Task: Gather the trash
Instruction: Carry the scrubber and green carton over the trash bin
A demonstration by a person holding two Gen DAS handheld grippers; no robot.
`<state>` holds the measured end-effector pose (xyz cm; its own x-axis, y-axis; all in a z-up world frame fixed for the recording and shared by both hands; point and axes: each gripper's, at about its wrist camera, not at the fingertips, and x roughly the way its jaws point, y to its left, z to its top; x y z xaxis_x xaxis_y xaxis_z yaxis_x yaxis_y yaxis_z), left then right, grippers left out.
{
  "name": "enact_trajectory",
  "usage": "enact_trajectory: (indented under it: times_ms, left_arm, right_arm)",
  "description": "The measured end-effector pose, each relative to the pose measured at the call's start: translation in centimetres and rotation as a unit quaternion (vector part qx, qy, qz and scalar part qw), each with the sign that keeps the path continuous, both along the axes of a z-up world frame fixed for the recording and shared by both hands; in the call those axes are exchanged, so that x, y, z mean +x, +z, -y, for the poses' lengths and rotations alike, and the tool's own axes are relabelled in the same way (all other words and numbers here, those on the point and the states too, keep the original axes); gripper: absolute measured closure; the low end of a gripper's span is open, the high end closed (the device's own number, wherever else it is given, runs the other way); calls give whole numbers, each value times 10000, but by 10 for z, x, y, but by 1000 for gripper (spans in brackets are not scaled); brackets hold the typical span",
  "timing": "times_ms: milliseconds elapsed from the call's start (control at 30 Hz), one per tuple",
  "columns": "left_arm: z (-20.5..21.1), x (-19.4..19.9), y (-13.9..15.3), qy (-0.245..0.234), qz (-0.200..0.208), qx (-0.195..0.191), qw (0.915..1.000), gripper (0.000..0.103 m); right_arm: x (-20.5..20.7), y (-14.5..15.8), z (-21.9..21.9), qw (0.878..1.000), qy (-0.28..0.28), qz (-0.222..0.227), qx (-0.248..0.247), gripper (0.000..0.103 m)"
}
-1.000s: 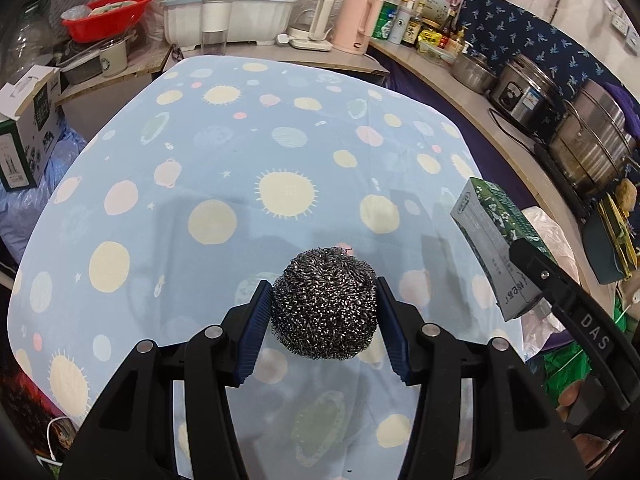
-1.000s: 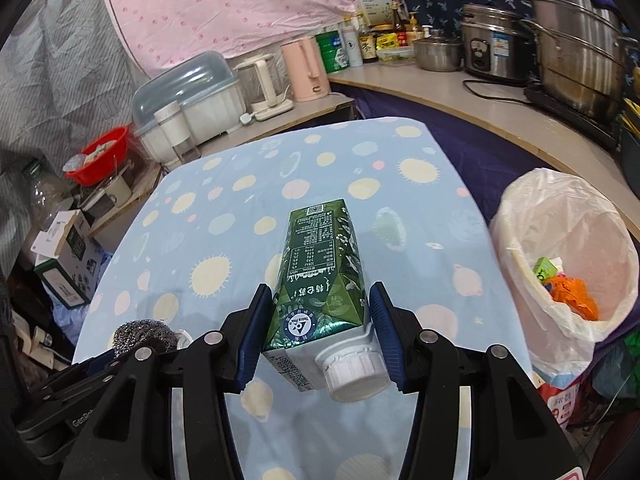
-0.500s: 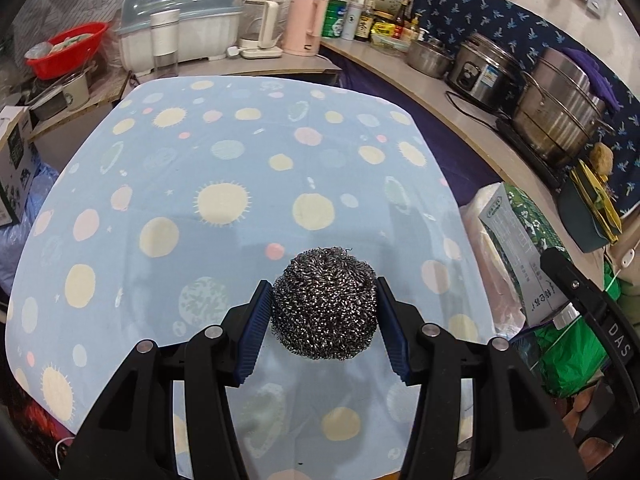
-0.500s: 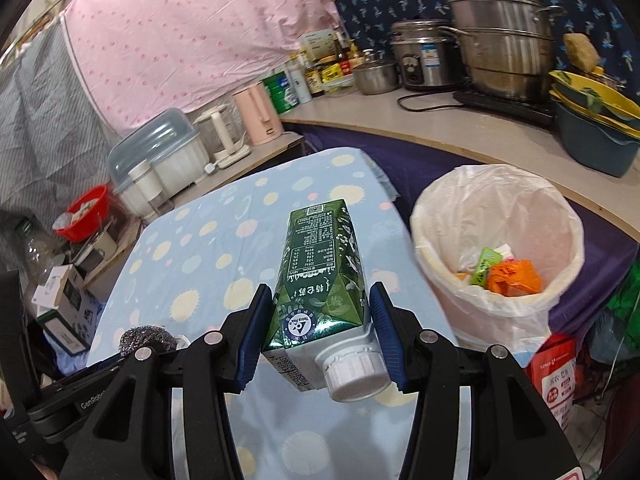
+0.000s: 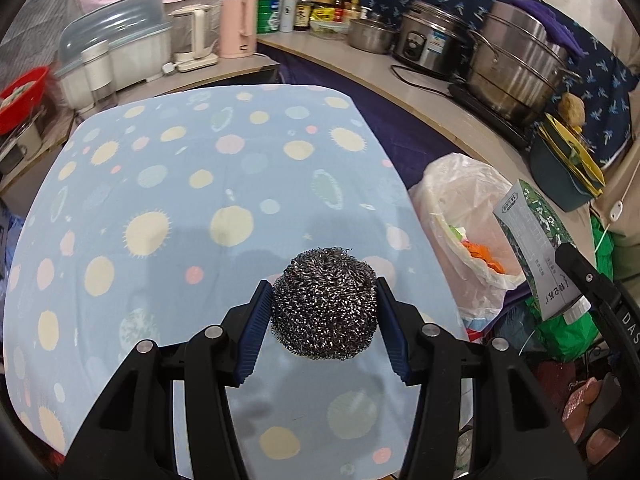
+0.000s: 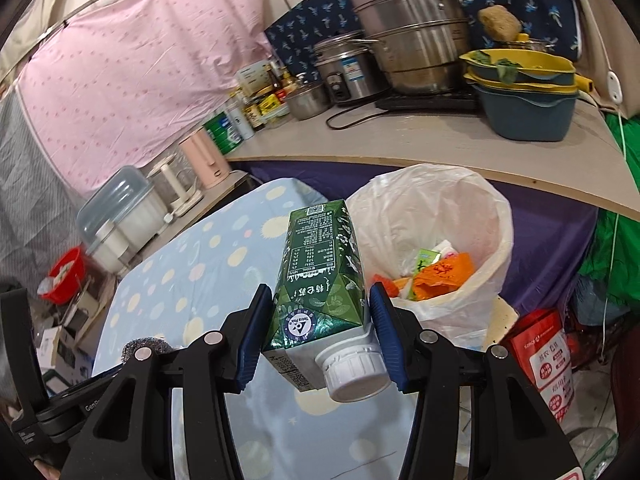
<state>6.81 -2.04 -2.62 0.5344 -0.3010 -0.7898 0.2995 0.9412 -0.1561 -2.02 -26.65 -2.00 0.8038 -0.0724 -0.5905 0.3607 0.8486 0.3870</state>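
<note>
Surface: table (image 5: 168,200) under a pale blue cloth with yellow, pink and green spots.
Room: curved counter (image 6: 440,148) carrying steel pots (image 6: 412,40), pink kettle (image 5: 239,26), sauce bottles.
Writing: "Tetra Pak" roundel on the carton.
Left gripper (image 5: 324,320): pads clamp a steel-wool scourer (image 5: 325,309) above the cloth.
Right gripper (image 6: 318,330): pads grip a green drink carton (image 6: 320,276), white cap toward the camera, near the bin.
Bin: white-bagged trash bin (image 6: 472,200) beside the table, orange and green wrappers inside.

we see bin (image 6: 436,208) right of bench (image 5: 168,208) | carton (image 6: 320,276) between right jaws, before bin | scourer (image 5: 325,304) between left jaws, over bench | kettle (image 5: 239,26) behind bench
</note>
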Motion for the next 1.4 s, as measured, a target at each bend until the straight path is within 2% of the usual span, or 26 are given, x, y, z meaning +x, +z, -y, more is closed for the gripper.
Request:
enact_trajectory:
  times_ms: [667, 1067, 1400]
  left_arm:
    - [105, 23, 6, -846, 29, 143, 9963, 54]
    - [165, 39, 8, -1179, 109, 161, 9928, 54]
    - [203, 54, -6, -1359, 78, 343, 9901, 54]
  right_arm:
    - [-5, -14, 82, 9965, -809, 24, 231, 54]
    - [14, -33, 101, 9952, -887, -172, 363, 54]
    - [31, -45, 113, 9944, -911, -347, 419, 54]
